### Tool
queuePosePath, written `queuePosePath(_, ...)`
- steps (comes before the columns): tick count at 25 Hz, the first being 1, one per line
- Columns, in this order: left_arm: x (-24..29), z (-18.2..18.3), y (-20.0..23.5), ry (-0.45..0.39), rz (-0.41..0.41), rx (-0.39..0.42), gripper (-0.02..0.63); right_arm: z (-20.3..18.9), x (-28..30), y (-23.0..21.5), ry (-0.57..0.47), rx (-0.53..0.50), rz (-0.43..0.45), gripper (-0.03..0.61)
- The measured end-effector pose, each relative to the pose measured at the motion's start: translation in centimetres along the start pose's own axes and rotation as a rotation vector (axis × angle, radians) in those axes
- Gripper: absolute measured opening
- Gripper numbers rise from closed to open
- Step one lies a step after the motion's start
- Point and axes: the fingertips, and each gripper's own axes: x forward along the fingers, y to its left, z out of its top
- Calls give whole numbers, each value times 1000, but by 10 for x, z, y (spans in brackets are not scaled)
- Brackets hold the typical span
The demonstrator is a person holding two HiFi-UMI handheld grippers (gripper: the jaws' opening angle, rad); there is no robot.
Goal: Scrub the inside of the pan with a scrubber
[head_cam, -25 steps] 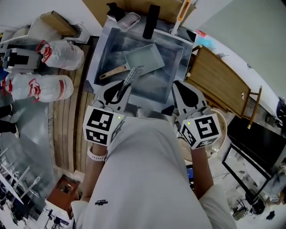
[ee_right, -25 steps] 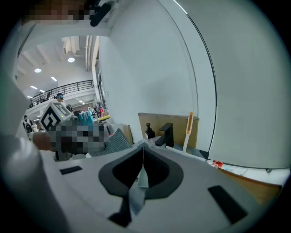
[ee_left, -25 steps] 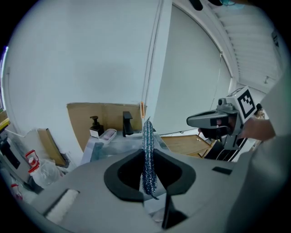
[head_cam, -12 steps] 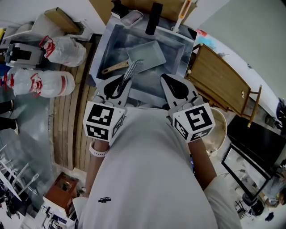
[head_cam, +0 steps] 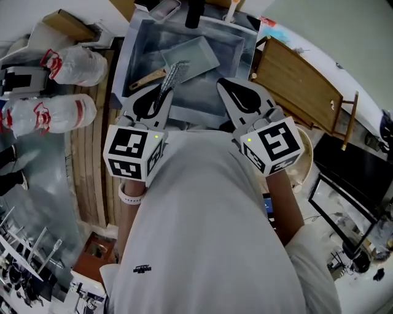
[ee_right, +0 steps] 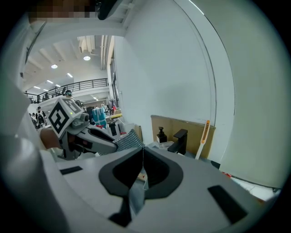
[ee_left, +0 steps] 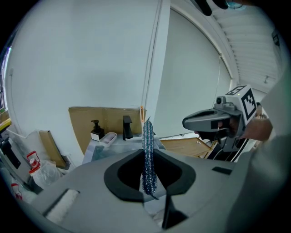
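Note:
A grey rectangular pan with a wooden handle lies in the steel sink at the top of the head view. My left gripper is shut on a flat silvery mesh scrubber, which sticks out over the sink's front edge, near the pan's handle. In the left gripper view the scrubber stands upright between the closed jaws. My right gripper hovers at the sink's front edge, to the right of the left one. Its jaws are shut with nothing between them.
A black faucet and a soap dish stand behind the sink. A wooden board lies to the right. Two plastic bags sit on the slatted counter at the left. The person's white-shirted torso fills the lower view.
The right gripper has moved forward and left, up to the sink's front edge. The left gripper still holds the scrubber, and the head view has swung so the sink sits higher.

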Motion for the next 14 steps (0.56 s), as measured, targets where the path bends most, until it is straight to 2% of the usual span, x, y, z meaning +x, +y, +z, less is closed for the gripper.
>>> queuePosePath(14,-13,-8,-26,-11,-32,17,64,-14,-22,21,-19,14,-6,6)
